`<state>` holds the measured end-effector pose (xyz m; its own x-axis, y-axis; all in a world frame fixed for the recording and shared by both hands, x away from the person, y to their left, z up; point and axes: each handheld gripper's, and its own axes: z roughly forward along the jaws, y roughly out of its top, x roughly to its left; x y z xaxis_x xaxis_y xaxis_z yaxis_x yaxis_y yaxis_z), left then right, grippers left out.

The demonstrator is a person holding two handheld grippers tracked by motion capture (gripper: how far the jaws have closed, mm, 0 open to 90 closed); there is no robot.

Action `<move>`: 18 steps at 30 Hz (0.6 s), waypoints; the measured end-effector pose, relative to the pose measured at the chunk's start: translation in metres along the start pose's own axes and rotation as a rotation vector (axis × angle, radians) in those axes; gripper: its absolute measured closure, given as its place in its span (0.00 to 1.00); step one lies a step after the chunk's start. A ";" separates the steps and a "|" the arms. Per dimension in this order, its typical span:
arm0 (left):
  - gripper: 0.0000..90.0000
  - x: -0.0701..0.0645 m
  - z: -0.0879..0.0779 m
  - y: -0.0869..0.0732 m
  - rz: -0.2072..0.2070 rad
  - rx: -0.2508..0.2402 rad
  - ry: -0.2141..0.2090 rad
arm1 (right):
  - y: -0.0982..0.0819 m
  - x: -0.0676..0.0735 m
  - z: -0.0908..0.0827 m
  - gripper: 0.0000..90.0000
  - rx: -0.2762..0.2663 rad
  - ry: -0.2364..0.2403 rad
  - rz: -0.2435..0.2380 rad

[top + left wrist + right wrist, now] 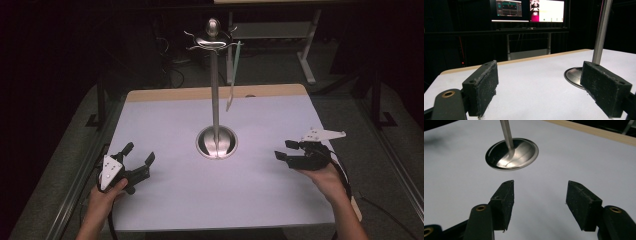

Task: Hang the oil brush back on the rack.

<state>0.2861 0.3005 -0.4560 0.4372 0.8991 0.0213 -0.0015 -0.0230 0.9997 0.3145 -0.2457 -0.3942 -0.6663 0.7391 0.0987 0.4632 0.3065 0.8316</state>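
Resting low near the front edge of the tabletop (pixel 165 200), the left tool (pixel 137 156) and the right tool (pixel 286 150) both stand with jaws apart and nothing between them, each on its own side of the metal stand (pixel 216 100) and well apart from it. Behind them, the stand's round base (pixel 216 142) sits mid-table, and a pale strip (pixel 233 80) hangs from a hook at its top, so the hanging looks done and I'd guess little is left. Bare white surface lies around the base, leaving open room to move.
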 end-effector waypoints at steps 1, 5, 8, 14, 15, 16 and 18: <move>0.16 0.000 0.000 0.000 0.000 -0.001 0.000 | -0.005 -0.001 -0.001 0.43 0.000 0.000 0.005; 0.16 0.000 0.000 0.000 -0.001 -0.002 0.000 | -0.015 -0.001 -0.002 0.44 -0.005 -0.001 0.024; 0.16 0.000 0.000 0.000 -0.001 -0.003 0.000 | -0.024 -0.002 -0.001 0.44 -0.003 -0.007 0.031; 0.16 0.000 0.000 0.000 -0.001 -0.006 0.000 | -0.041 -0.002 0.005 0.44 0.036 -0.014 0.046; 0.16 0.000 0.000 0.000 -0.001 -0.006 0.000 | -0.041 -0.002 0.005 0.44 0.036 -0.014 0.046; 0.16 0.000 0.000 0.000 0.000 -0.006 -0.001 | -0.044 -0.002 0.007 0.43 0.049 -0.020 0.045; 0.16 0.000 0.000 0.000 -0.003 -0.009 -0.001 | -0.044 -0.002 0.007 0.43 0.054 -0.021 0.045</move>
<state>0.2860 0.3004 -0.4562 0.4377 0.8989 0.0182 -0.0086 -0.0161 0.9998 0.2997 -0.2563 -0.4353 -0.6318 0.7653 0.1230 0.5235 0.3042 0.7958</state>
